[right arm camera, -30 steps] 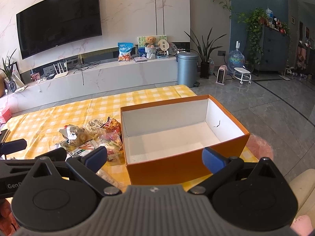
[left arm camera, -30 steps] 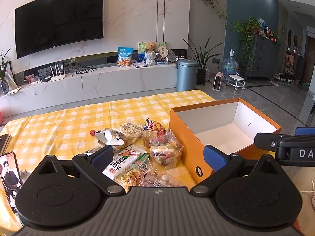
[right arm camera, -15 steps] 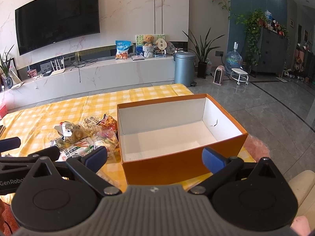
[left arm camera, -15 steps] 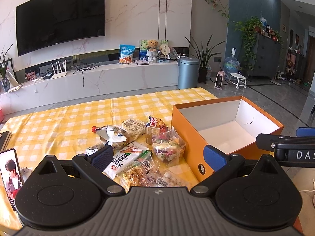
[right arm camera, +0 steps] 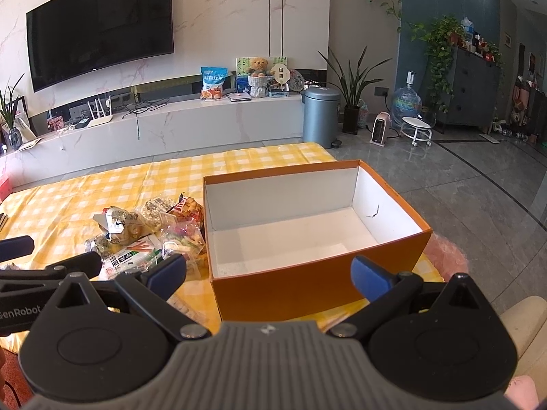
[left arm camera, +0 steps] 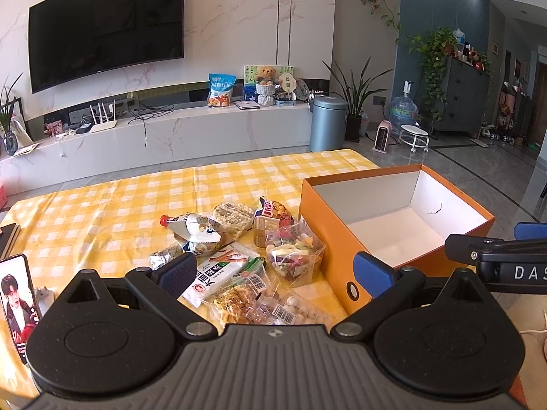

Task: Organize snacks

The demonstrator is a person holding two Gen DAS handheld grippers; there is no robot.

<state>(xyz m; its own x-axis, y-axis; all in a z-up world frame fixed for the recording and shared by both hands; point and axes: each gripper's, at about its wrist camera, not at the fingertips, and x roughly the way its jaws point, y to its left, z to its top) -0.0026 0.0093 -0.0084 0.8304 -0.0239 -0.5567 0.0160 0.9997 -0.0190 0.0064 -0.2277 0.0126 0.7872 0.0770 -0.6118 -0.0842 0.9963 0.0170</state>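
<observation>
A pile of snack packets (left arm camera: 239, 256) lies on the yellow checked tablecloth (left arm camera: 136, 205), left of an empty orange box (left arm camera: 342, 239) with a white inside. My left gripper (left arm camera: 275, 270) is open and empty, held above the near side of the pile. My right gripper (right arm camera: 270, 271) is open and empty, held in front of the orange box (right arm camera: 318, 283). The pile also shows in the right wrist view (right arm camera: 147, 235), left of the box. Among the snacks are a clear bag of mixed candy (left arm camera: 294, 256) and a white packet with green print (left arm camera: 218, 276).
A phone (left arm camera: 15, 300) with a lit screen stands at the table's left edge, with a dark book (left arm camera: 7, 239) beyond it. The table's right edge drops to a grey tiled floor (right arm camera: 478, 188). A TV console (left arm camera: 171, 136) and bin (left arm camera: 328, 123) stand behind the table.
Both grippers have drifted slightly back and up, so the snacks and box sit a little lower and farther in view. Both stay open and empty.
</observation>
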